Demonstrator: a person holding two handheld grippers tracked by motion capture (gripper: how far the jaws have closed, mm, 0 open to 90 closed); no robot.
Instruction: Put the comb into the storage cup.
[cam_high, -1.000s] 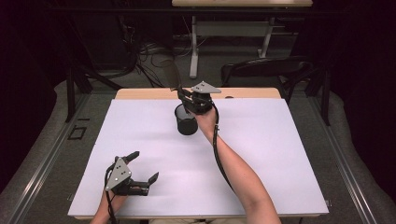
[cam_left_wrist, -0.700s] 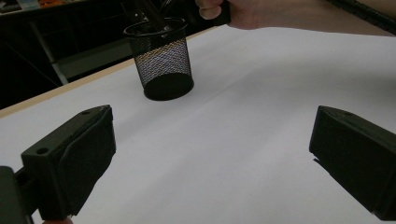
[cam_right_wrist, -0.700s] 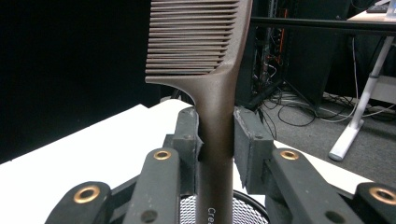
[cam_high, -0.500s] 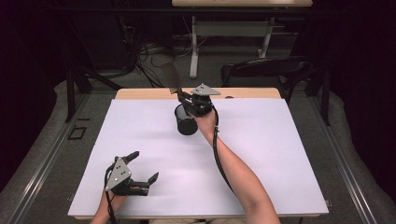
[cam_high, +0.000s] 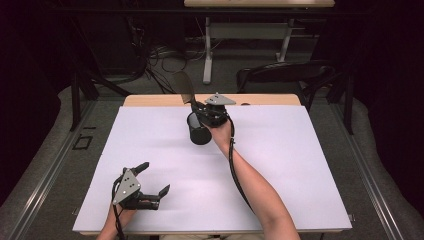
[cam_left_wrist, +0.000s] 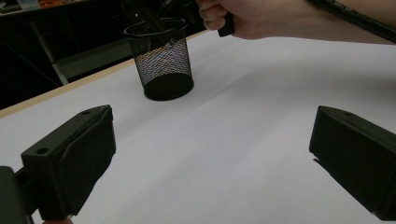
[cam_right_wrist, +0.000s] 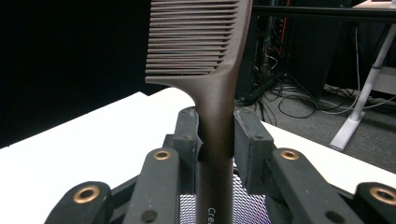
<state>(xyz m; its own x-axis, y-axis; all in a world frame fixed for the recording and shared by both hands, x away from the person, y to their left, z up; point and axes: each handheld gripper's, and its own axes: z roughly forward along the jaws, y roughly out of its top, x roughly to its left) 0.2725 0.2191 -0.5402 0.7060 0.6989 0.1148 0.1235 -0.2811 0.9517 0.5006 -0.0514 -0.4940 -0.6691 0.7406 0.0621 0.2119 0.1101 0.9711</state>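
White table (cam_high: 310, 165), dark room. My right gripper (cam_right_wrist: 217, 135) clamps comb (cam_right_wrist: 205, 51) over mesh cup (cam_high: 199, 131); left gripper (cam_high: 152, 181) wide open, empty.

Dark room, grey floor (cam_high: 45, 165), tangled cables (cam_high: 160, 55), black chair (cam_high: 285, 75)

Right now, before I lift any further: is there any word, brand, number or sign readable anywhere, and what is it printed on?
"Crea": pale letters running along the handle of the brown comb that the right gripper clamps, just above the mesh cup; the word is cut off at the picture's bottom edge, so the rest cannot be read.
No other text can be made out in the left gripper view or the high view.
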